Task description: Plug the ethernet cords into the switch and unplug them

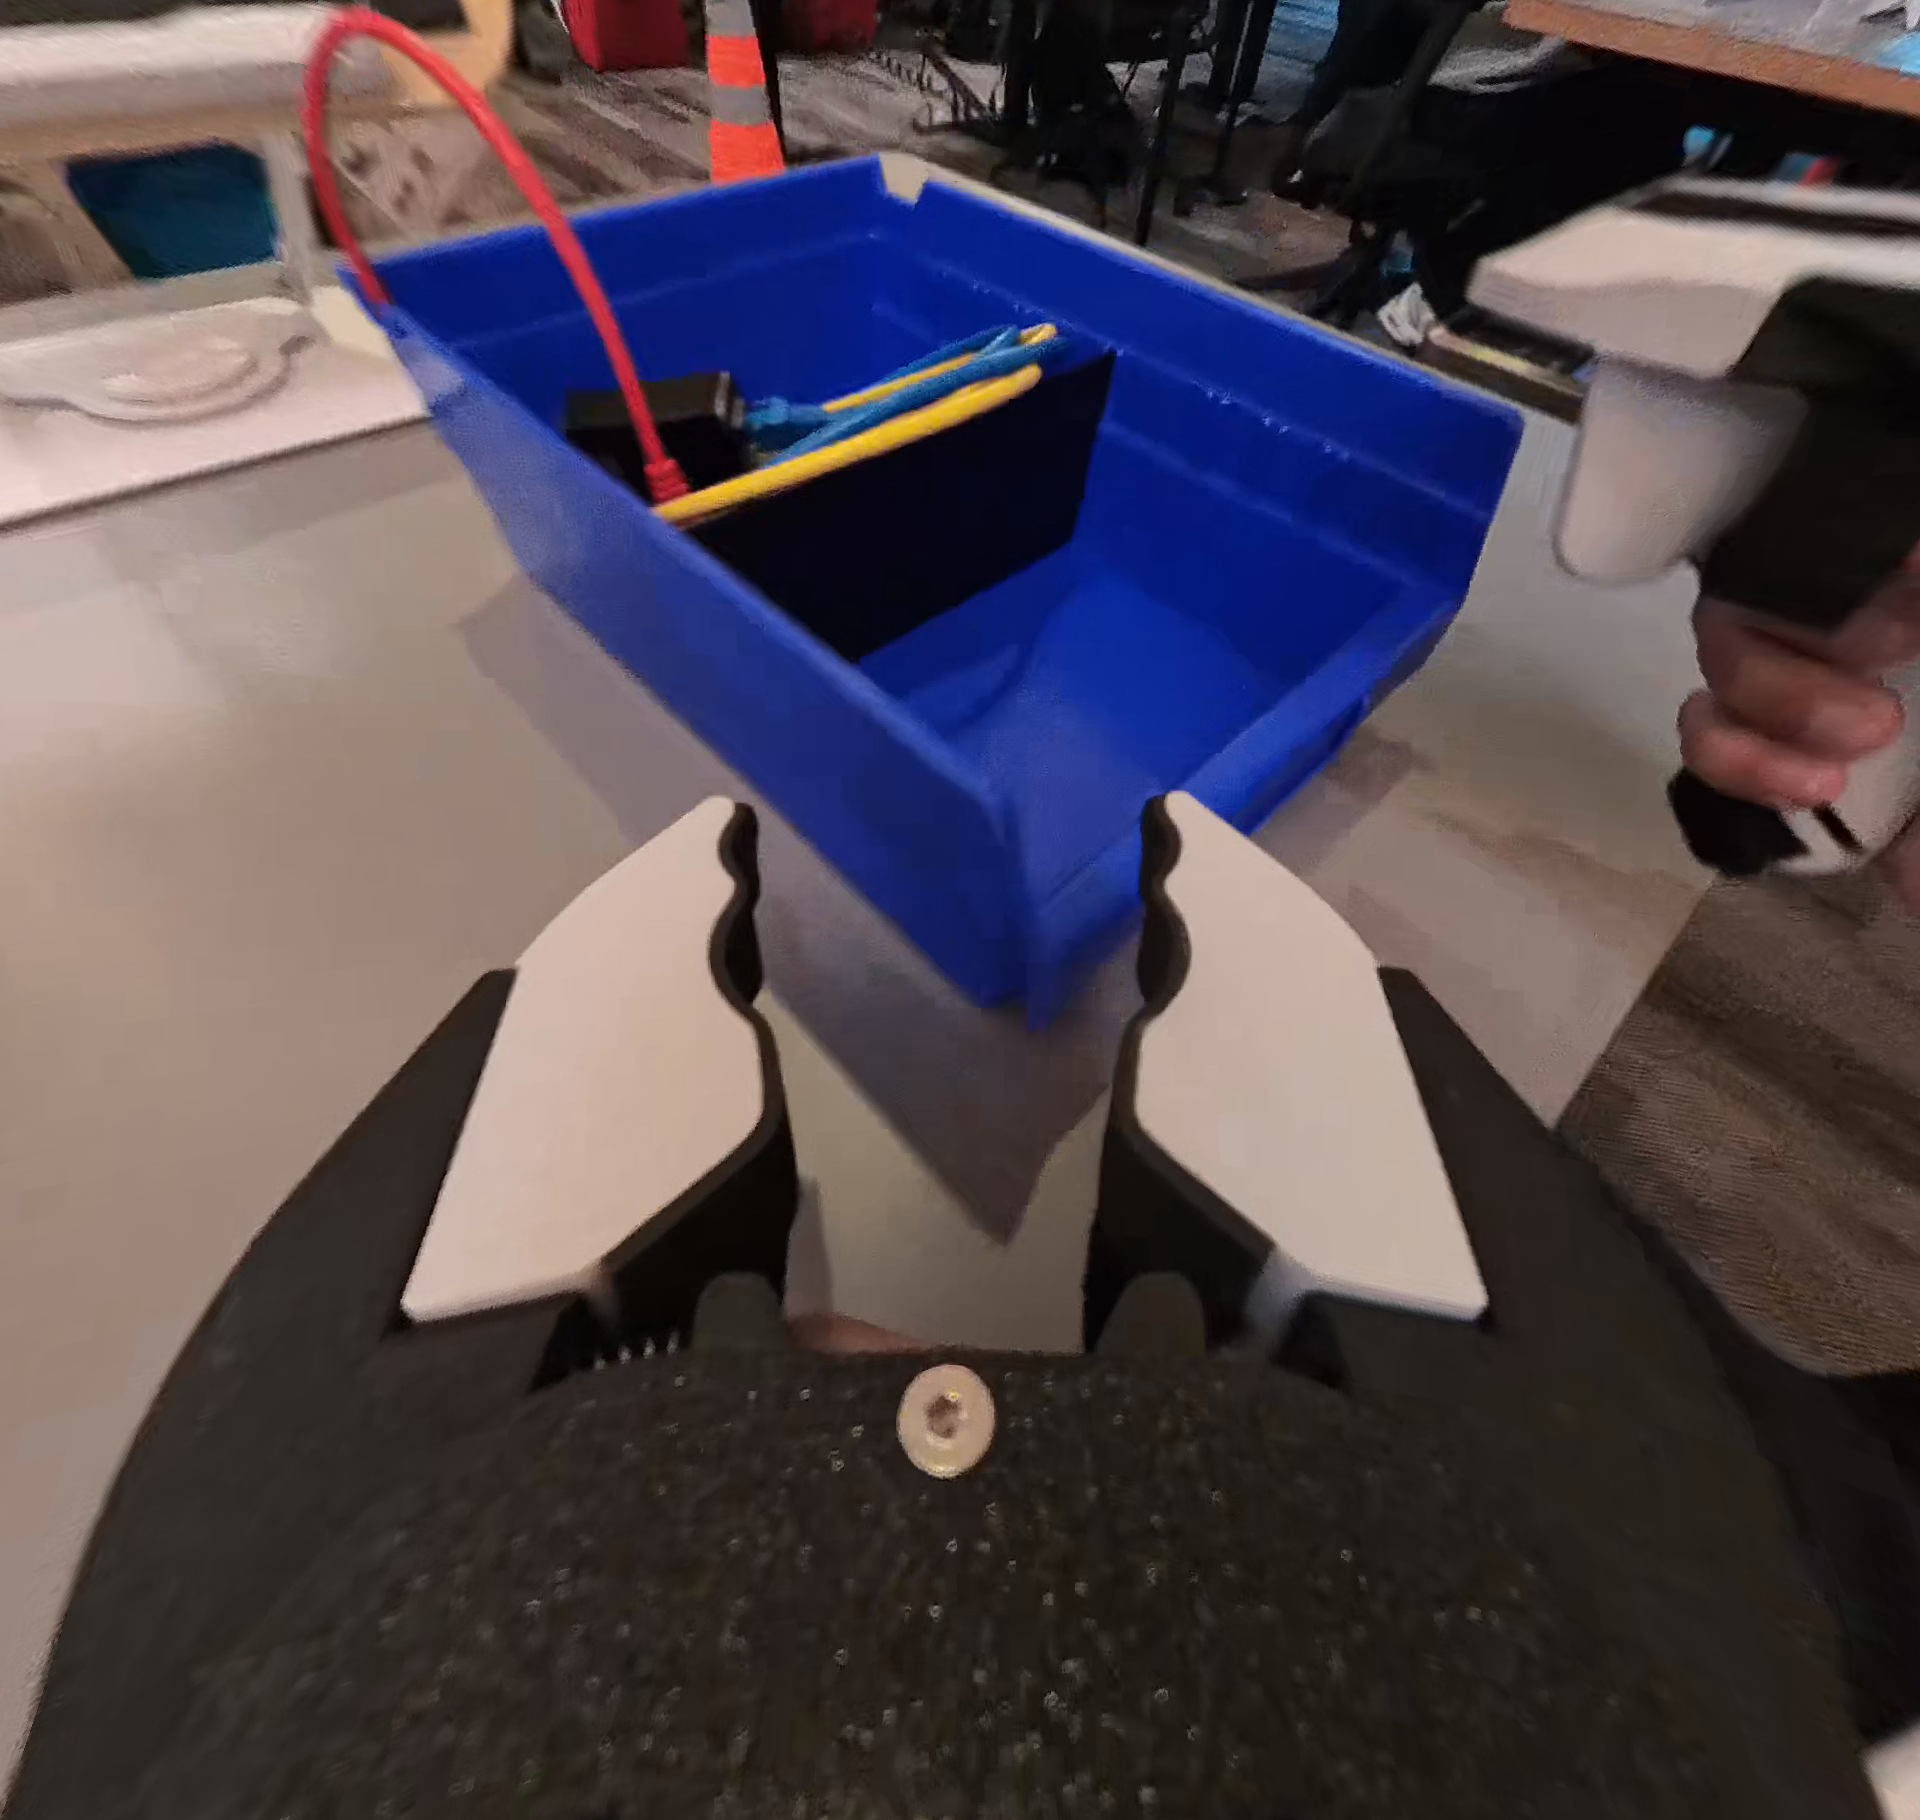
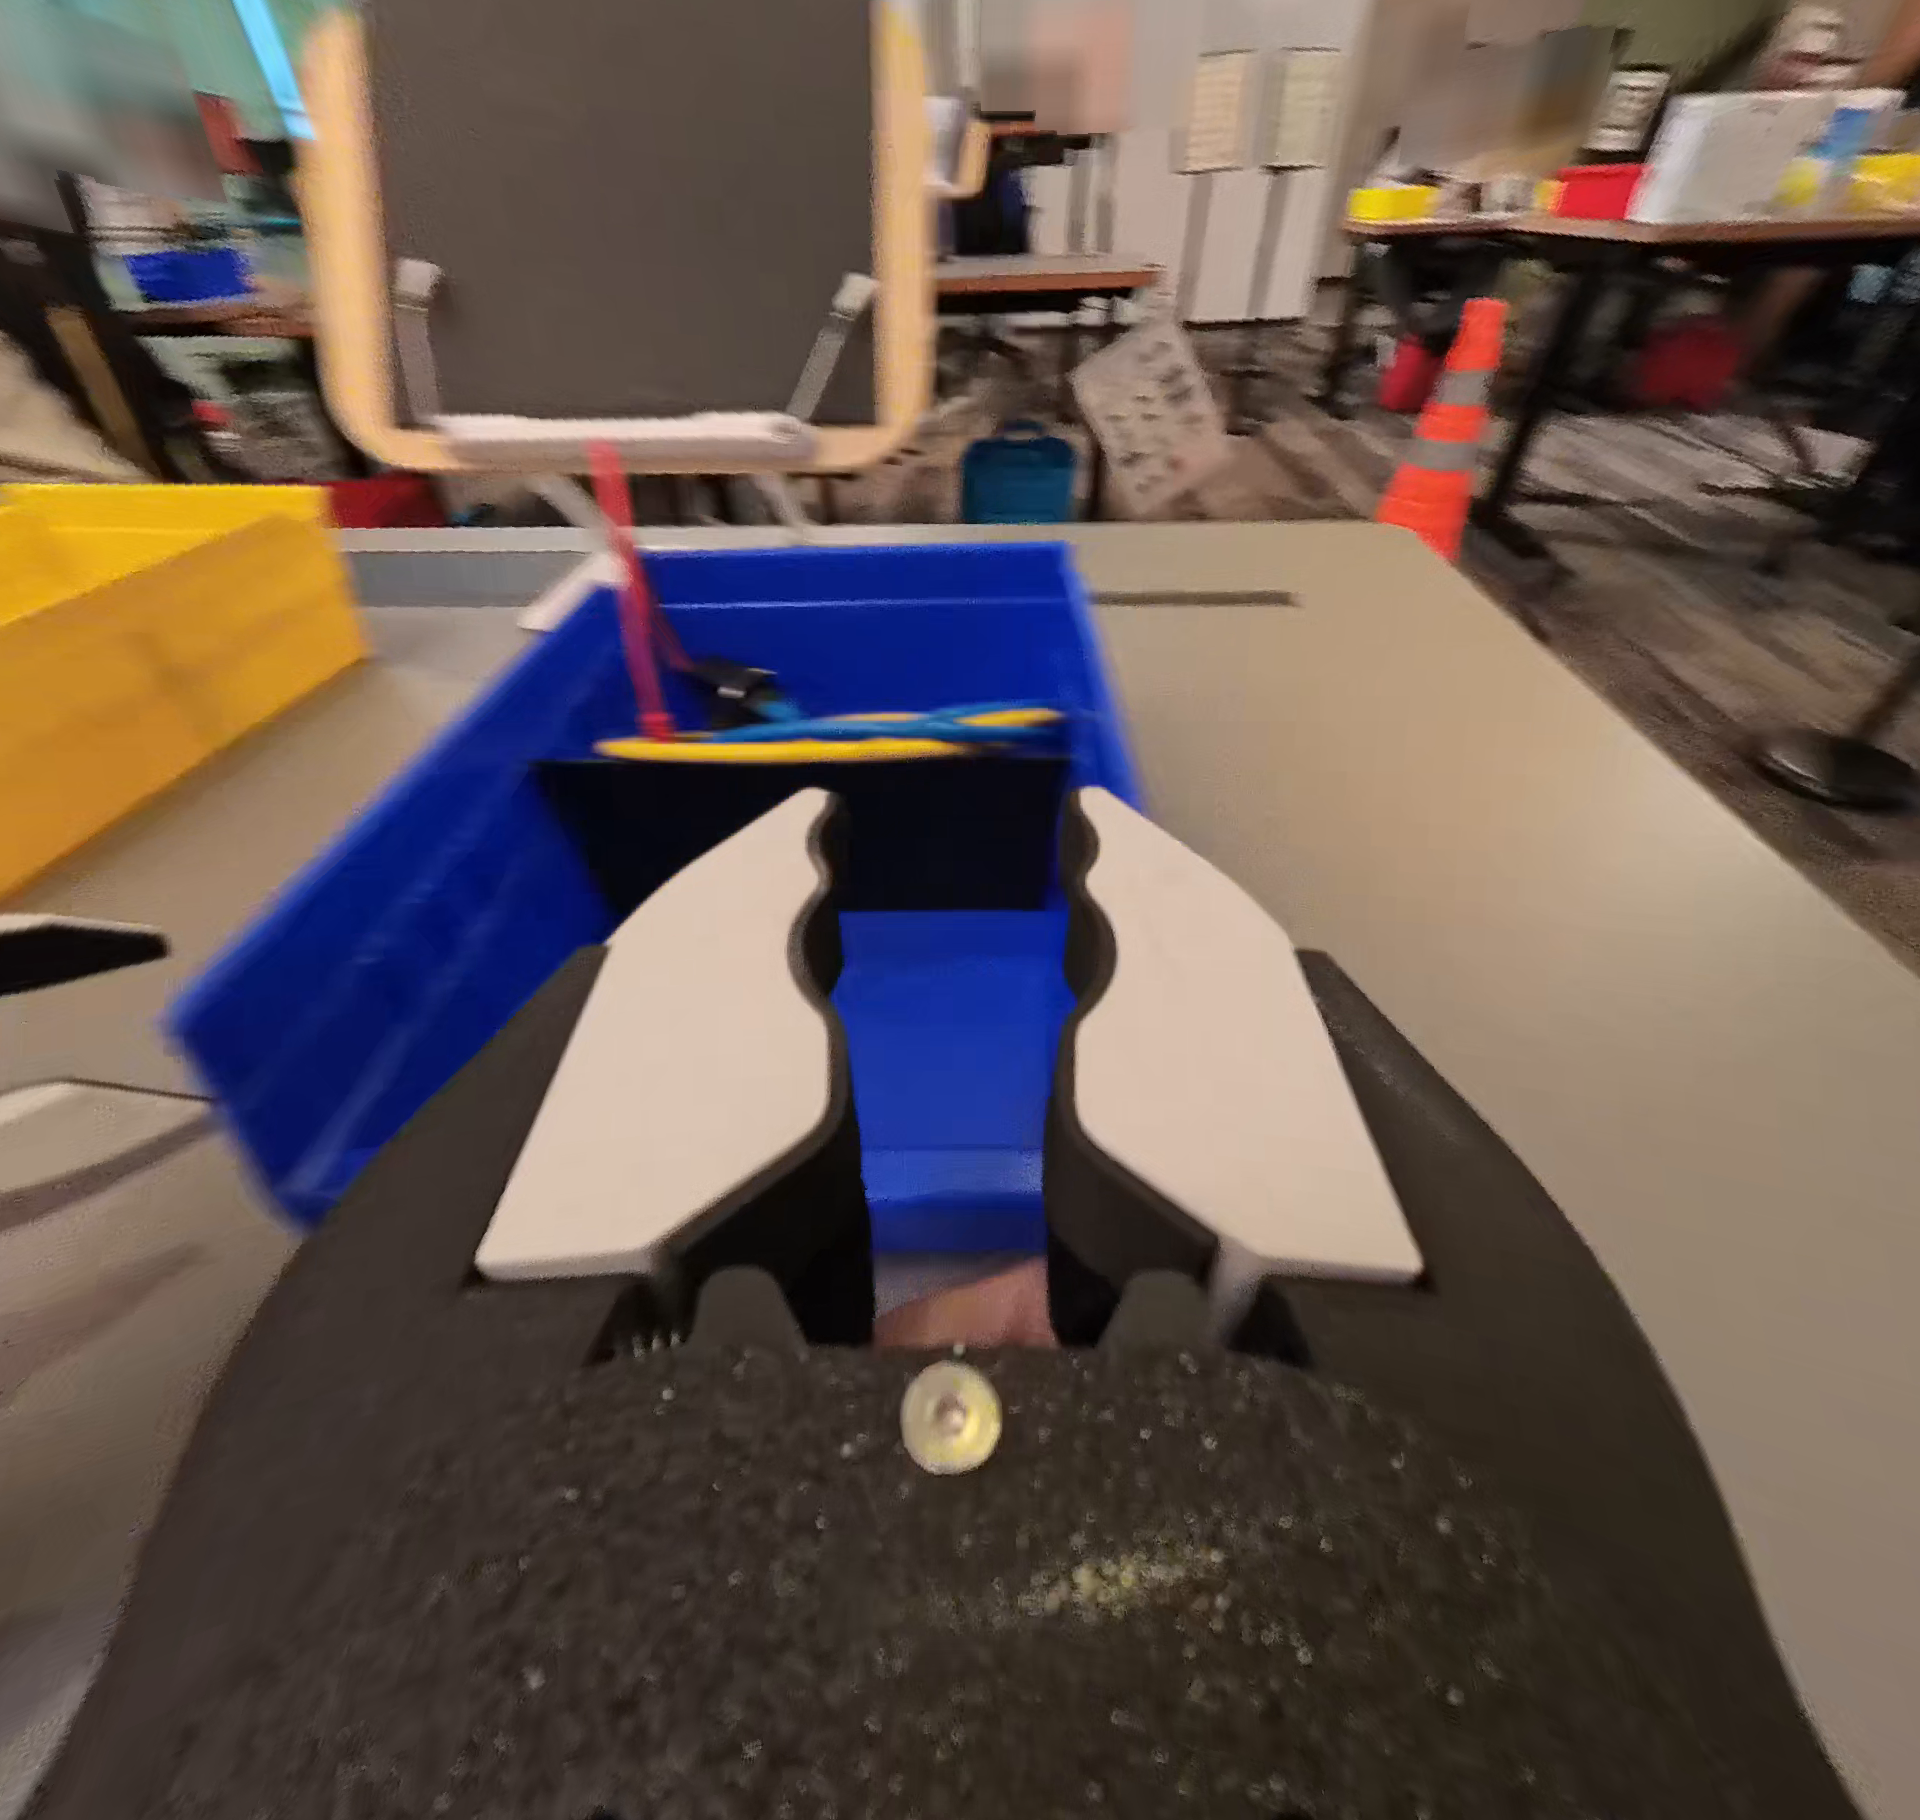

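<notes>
Getting ready looks like the step now: the left gripper (image 1: 948, 897) and right gripper (image 2: 948, 897) both have jaws spread apart, holding nothing. Ahead of the jaws, behind a dark divider (image 1: 935, 513) in the blue bin (image 1: 665, 617), sit the black switch (image 1: 665, 420) and the red cord (image 1: 499, 160), yellow cord (image 1: 862, 440) and blue cord (image 1: 914, 368). Next, I think, one jaw must reach over and pinch a plug, but the divider hides the switch's holes and blur hides the plugs.
</notes>
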Demonstrator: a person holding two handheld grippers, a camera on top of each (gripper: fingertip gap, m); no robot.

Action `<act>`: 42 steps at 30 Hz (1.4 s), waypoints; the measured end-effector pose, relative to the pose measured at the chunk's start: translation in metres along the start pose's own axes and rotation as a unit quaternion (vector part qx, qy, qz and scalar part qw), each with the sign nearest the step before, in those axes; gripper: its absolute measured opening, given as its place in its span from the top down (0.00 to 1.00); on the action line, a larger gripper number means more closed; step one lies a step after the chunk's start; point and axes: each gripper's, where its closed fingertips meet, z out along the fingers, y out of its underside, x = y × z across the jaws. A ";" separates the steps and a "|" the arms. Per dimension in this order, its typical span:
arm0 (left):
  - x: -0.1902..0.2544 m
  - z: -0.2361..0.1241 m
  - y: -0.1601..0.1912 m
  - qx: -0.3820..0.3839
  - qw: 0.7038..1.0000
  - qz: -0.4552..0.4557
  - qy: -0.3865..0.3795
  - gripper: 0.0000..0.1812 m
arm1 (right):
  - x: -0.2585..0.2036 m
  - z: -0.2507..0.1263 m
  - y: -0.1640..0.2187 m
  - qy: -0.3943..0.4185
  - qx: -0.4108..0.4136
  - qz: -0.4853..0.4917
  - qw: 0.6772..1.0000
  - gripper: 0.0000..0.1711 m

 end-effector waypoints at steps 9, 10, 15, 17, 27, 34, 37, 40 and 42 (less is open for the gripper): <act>-0.033 0.056 0.009 -0.084 0.993 -0.040 -0.076 0.88 | 0.033 0.035 0.082 0.020 -0.160 0.029 0.986 0.75; -0.039 0.055 0.009 -0.087 0.992 -0.045 -0.085 0.89 | 0.022 0.036 0.081 0.005 -0.157 0.044 0.987 0.85; -0.066 0.030 0.011 -0.074 0.986 -0.042 -0.146 0.95 | -0.004 0.033 0.071 0.067 -0.166 0.061 0.982 0.99; -0.082 0.010 0.006 -0.051 0.984 -0.039 -0.168 0.96 | -0.026 0.036 0.058 0.052 -0.140 0.044 0.988 0.99; -0.183 -0.053 0.027 -0.069 0.967 -0.049 -0.242 0.97 | -0.142 0.079 0.061 -0.015 -0.142 0.003 0.990 0.99; -0.185 -0.055 0.027 -0.038 0.984 -0.092 -0.147 0.87 | -0.151 0.092 0.075 -0.071 -0.157 0.026 0.985 0.97; -0.198 -0.097 -0.010 0.112 0.968 -0.205 -0.093 0.83 | -0.152 0.078 0.065 -0.123 -0.132 0.018 0.983 0.92; -0.268 -0.171 -0.011 0.198 0.936 -0.217 -0.196 0.80 | -0.144 0.060 0.060 -0.146 -0.110 -0.011 0.983 0.91; -0.320 -0.207 0.018 0.142 0.930 -0.191 -0.280 0.72 | -0.135 0.051 0.062 -0.143 -0.104 -0.033 0.984 0.89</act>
